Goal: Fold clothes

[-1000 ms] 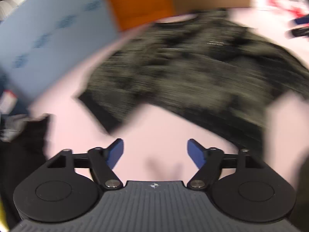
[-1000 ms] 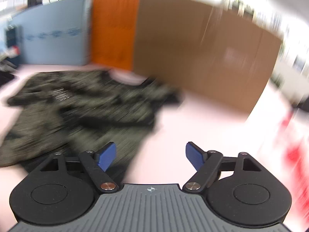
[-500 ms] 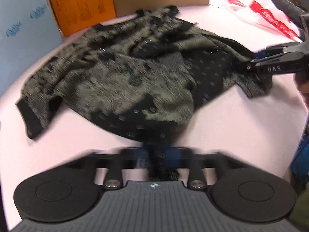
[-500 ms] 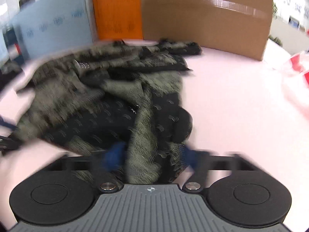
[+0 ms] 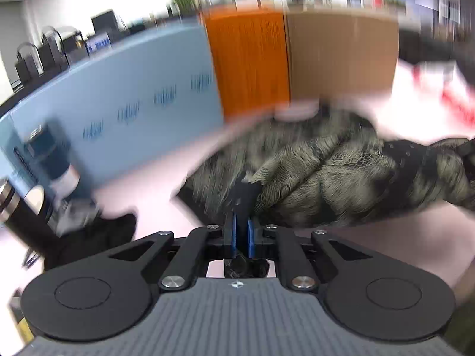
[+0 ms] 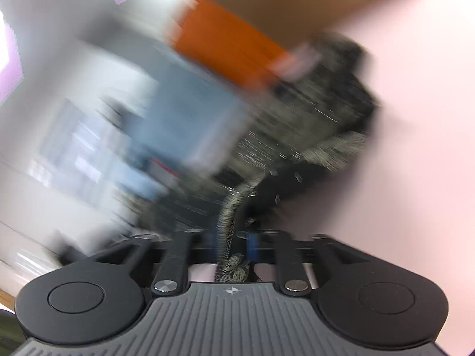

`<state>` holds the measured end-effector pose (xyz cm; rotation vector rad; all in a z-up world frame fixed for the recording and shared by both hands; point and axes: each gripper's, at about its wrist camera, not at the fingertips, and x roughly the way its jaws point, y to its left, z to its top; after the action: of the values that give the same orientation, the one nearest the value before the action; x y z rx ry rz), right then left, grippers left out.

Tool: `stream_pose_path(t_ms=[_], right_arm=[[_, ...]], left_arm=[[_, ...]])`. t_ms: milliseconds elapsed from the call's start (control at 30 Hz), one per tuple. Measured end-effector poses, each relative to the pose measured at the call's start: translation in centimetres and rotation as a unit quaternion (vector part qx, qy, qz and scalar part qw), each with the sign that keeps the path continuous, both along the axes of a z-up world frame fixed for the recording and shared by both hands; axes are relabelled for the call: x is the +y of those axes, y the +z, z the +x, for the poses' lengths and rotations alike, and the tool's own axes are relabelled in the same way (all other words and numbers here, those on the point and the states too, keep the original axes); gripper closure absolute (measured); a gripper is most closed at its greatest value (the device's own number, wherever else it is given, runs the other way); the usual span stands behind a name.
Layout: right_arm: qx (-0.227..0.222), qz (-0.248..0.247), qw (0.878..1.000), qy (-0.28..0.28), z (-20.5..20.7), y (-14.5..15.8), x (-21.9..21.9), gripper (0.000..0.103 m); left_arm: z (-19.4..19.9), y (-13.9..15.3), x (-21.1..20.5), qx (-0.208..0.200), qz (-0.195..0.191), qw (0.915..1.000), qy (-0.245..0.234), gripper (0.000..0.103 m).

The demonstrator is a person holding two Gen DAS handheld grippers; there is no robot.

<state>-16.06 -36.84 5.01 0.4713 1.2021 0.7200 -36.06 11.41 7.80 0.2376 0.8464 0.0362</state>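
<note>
A black and olive patterned garment [image 5: 341, 178] is bunched up above the pink table [image 5: 142, 178]. My left gripper [image 5: 242, 231] is shut on a dark edge of it, and the cloth stretches away to the right. In the right wrist view the same garment [image 6: 311, 124] hangs from my right gripper [image 6: 233, 243], which is shut on an olive fold. This view is tilted and blurred by motion.
A light blue box [image 5: 133, 101], an orange box [image 5: 246, 59] and a brown cardboard box [image 5: 341, 53] stand along the table's far side. A dark bottle [image 5: 50, 160] and black cloth [image 5: 95, 237] lie at the left. Red and white plastic [image 5: 445, 95] lies at the far right.
Both grippers went from open to shut on the garment's near edge, then lifted it off the table. Both views now swing fast and the right one tilts.
</note>
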Motion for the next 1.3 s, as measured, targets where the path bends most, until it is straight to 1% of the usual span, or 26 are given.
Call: stream_pose_path(t_ms=[33,67,100,133,200,233,267,300,333,400,433,500,567,600,633,667,700,767,800,833,933,967,1067,1133,1200,1300], right_arm=[[0.009,-0.061,0.998,0.007,-0.2,-0.9,-0.4,0.056],[0.016,-0.102,0.995,0.002,-0.3,-1.5,-1.2,0.056],[0.022,-0.137,0.990,-0.005,-0.3,-2.1,-2.1,0.056],[0.019,-0.162,0.986,-0.019,-0.2,-2.1,-3.1,0.056],[0.001,-0.184,0.981,-0.056,0.4,-1.3,-4.9,0.055],[-0.014,-0.194,0.978,-0.074,1.3,-0.9,-5.6,0.049],[-0.031,-0.201,0.975,-0.089,2.4,-0.4,-6.0,0.038],[-0.048,-0.206,0.972,-0.099,3.3,0.1,-6.1,0.033],[-0.064,-0.205,0.971,-0.105,4.4,0.6,-6.5,0.030],[-0.078,-0.194,0.973,-0.101,6.5,1.8,-6.0,0.030],[-0.087,-0.187,0.974,-0.089,7.5,2.6,-5.4,0.030],[-0.120,-0.189,0.973,-0.050,9.7,5.2,-3.6,0.030],[-0.168,-0.216,0.962,-0.014,11.6,8.0,-2.4,0.023],[-0.192,-0.226,0.955,-0.005,12.5,9.5,-1.7,0.020],[-0.215,-0.233,0.948,0.003,13.5,11.1,-0.9,0.016],[-0.235,-0.235,0.943,0.005,14.2,12.6,-0.3,0.014],[-0.249,-0.233,0.940,0.004,14.9,13.9,0.0,0.013],[-0.267,-0.228,0.936,-0.002,16.4,14.9,0.8,0.008],[-0.273,-0.224,0.935,-0.003,17.0,15.0,1.1,0.007],[-0.270,-0.223,0.937,0.001,17.6,14.8,1.6,0.007],[-0.228,-0.239,0.943,0.032,19.4,12.3,3.3,0.007],[-0.213,-0.240,0.946,0.041,19.8,11.1,3.7,0.007],[-0.149,-0.231,0.959,0.067,20.1,6.3,4.2,0.007],[-0.114,-0.240,0.961,0.078,19.6,2.9,4.5,0.008],[-0.099,-0.248,0.960,0.082,18.7,-0.1,4.5,0.008],[-0.082,-0.240,0.965,0.072,17.7,-3.6,4.9,0.010]], left_arm=[[-0.5,-1.4,0.0,0.038,0.024,0.9990,-0.005,0.092],[-1.2,-2.7,0.0,0.069,0.047,0.9965,-0.011,0.092],[-2.1,-3.6,0.1,0.090,0.065,0.9936,-0.017,0.091],[-3.0,-4.0,0.3,0.099,0.079,0.9917,-0.021,0.091],[-4.0,-4.2,1.0,0.102,0.098,0.9897,-0.021,0.077],[-3.8,-3.9,1.4,0.095,0.100,0.9904,-0.012,0.073],[-3.3,-3.5,1.9,0.085,0.098,0.9916,-0.001,0.066],[-2.6,-3.1,2.5,0.075,0.094,0.9927,0.011,0.062],[-1.5,-2.6,2.9,0.067,0.092,0.9932,0.022,0.060],[1.1,-1.3,3.6,0.054,0.099,0.9928,0.040,0.056],[2.4,-0.6,3.9,0.046,0.112,0.9918,0.040,0.056],[5.2,1.3,4.2,0.025,0.161,0.9865,0.019,0.052],[7.8,3.4,4.4,-0.002,0.219,0.9756,-0.015,0.048],[9.2,4.6,4.7,-0.017,0.242,0.9695,-0.032,0.047],[10.6,5.7,5.1,-0.033,0.255,0.9657,-0.039,0.046],[12.0,6.8,5.6,-0.049,0.260,0.9635,-0.039,0.044],[13.3,7.7,6.0,-0.063,0.258,0.9636,-0.032,0.042],[15.8,8.8,7.1,-0.083,0.237,0.9679,-0.007,0.039],[17.0,9.1,7.5,-0.089,0.227,0.9697,0.008,0.038],[18.0,8.8,8.0,-0.089,0.218,0.9715,0.023,0.038],[20.5,7.0,9.4,-0.071,0.202,0.9751,0.058,0.033],[21.0,5.7,9.6,-0.058,0.203,0.9755,0.061,0.031],[21.6,1.1,10.3,-0.010,0.191,0.9798,0.059,0.031],[21.4,-1.9,10.6,0.018,0.179,0.9822,0.055,0.031],[21.3,-4.6,10.6,0.036,0.170,0.9834,0.051,0.031],[22.0,-7.7,10.1,0.058,0.168,0.9825,0.056,0.031]])
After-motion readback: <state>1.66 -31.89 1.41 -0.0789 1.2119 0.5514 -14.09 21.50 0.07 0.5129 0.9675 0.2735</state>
